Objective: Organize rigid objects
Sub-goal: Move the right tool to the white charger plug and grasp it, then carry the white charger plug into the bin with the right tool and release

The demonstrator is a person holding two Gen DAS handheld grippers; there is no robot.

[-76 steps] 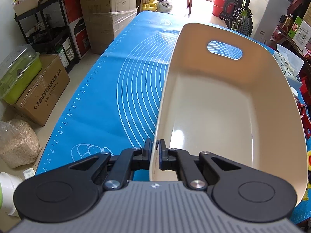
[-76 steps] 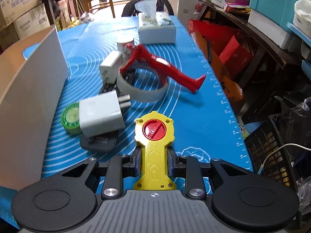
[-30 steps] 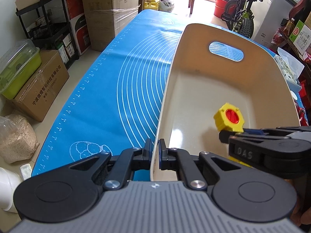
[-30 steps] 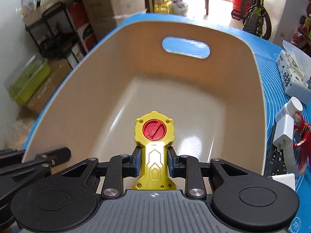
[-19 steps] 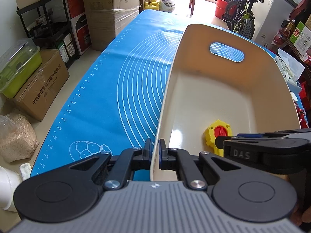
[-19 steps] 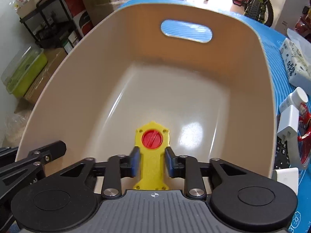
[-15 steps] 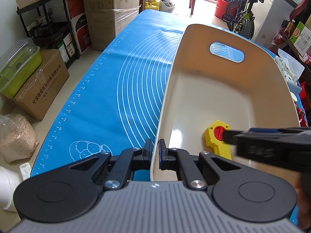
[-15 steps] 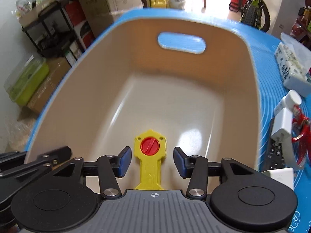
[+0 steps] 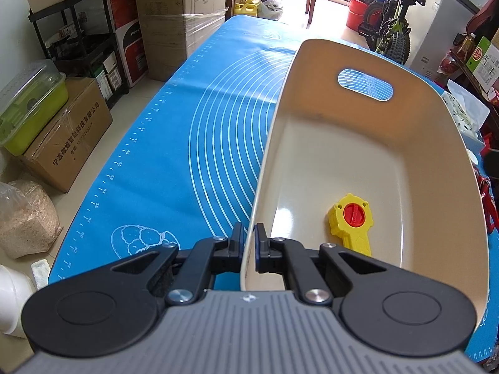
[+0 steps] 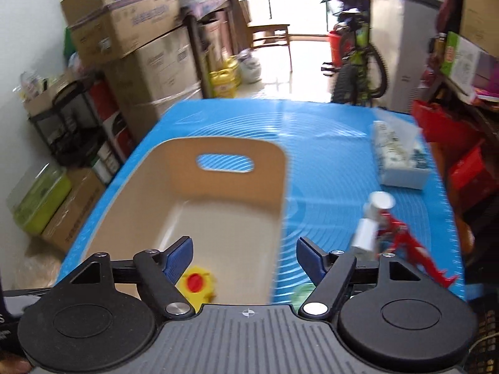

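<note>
One piece binned: yellow key toy (image 9: pixel 351 222) lies flat on the floor of the bin (image 9: pixel 358 155), at 5 o'clock. My left gripper (image 9: pixel 248 244) is clamped on the near rim; my right gripper (image 10: pixel 244 257) is opening, empty. Next, at 3 o'clock, the red toy (image 10: pixel 411 246): light, stiff, slick plastic, so I'd pinch its narrow body.

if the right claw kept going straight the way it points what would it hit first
Probably the bin's floor or far wall: the right claw, jaws opening with nothing between them, aims down into it, past the yellow toy. Blur leaves the depth unclear.
</note>
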